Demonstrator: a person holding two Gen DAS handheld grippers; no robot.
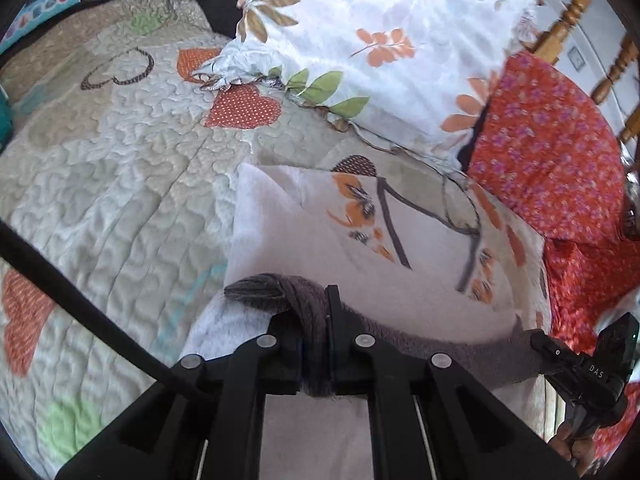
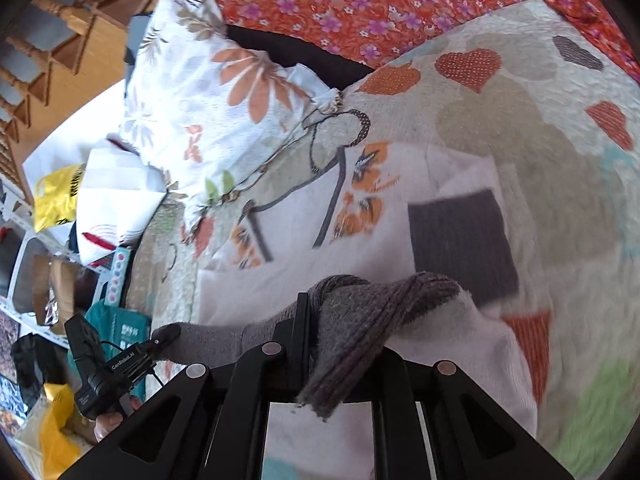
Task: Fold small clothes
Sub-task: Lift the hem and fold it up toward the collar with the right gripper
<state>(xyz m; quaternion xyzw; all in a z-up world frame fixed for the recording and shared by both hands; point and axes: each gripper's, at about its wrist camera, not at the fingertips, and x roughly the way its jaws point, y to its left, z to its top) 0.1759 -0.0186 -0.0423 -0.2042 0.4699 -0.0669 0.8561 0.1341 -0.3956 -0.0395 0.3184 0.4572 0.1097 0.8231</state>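
Observation:
A grey knitted sock [image 1: 440, 344] hangs stretched between my two grippers above a white garment with orange flowers [image 1: 340, 232]. My left gripper [image 1: 316, 320] is shut on one end of the sock. My right gripper [image 2: 312, 320] is shut on the other end [image 2: 360, 320], which droops over its fingers. The right gripper also shows in the left wrist view [image 1: 560, 354], and the left gripper in the right wrist view [image 2: 160, 340]. The white garment [image 2: 360, 240] lies flat on the quilt, with a dark grey folded piece [image 2: 460, 244] on it.
The quilt [image 1: 120, 168] with heart patches covers the bed. A floral white pillow [image 1: 380, 40] and a red flowered cloth [image 1: 540, 140] lie at the far side. A wooden headboard [image 1: 576, 12] stands behind. Bags and boxes [image 2: 56, 196] crowd the bedside.

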